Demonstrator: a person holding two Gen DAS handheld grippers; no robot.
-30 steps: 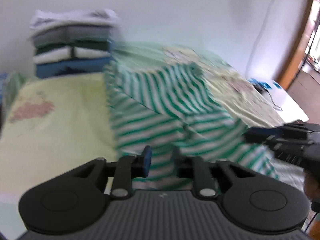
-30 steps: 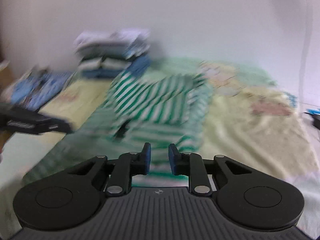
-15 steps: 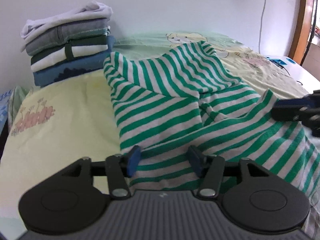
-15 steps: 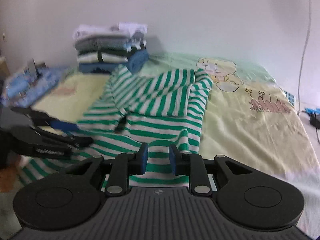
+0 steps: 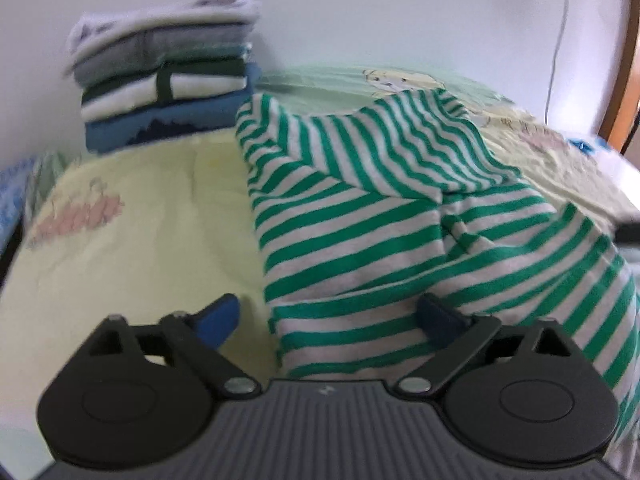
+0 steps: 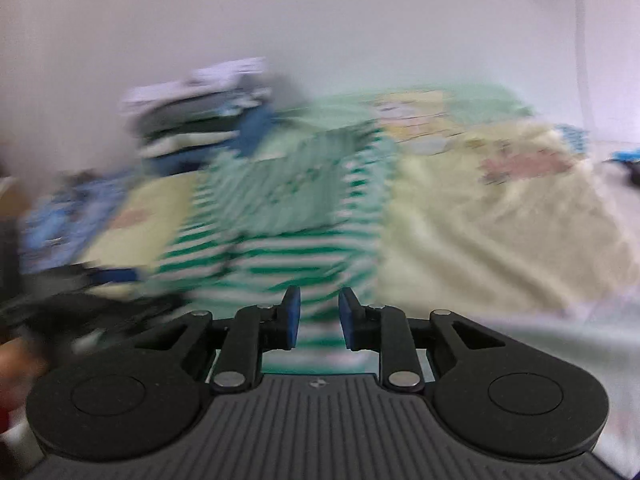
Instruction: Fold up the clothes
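Note:
A green and white striped shirt (image 5: pixel 384 216) lies partly folded on the pale yellow bed sheet (image 5: pixel 132 240). My left gripper (image 5: pixel 328 320) is wide open at the shirt's near hem, its fingers on either side of the cloth edge. In the blurred right wrist view the shirt (image 6: pixel 280 208) lies ahead. My right gripper (image 6: pixel 319 316) has a narrow gap between its fingers, with striped cloth seen through the gap; I cannot tell if it holds the cloth. The left gripper (image 6: pixel 116 276) shows as a dark blur at the left.
A stack of folded clothes (image 5: pixel 164 76) stands at the back left against the white wall; it also shows in the right wrist view (image 6: pixel 208 108). A blue patterned cloth (image 6: pixel 68 216) lies at the bed's left side. A wooden door frame (image 5: pixel 624 80) is at the far right.
My left gripper has opened wide from nearly shut and let go of the shirt hem. My right gripper is moving fast, and its view has blurred.

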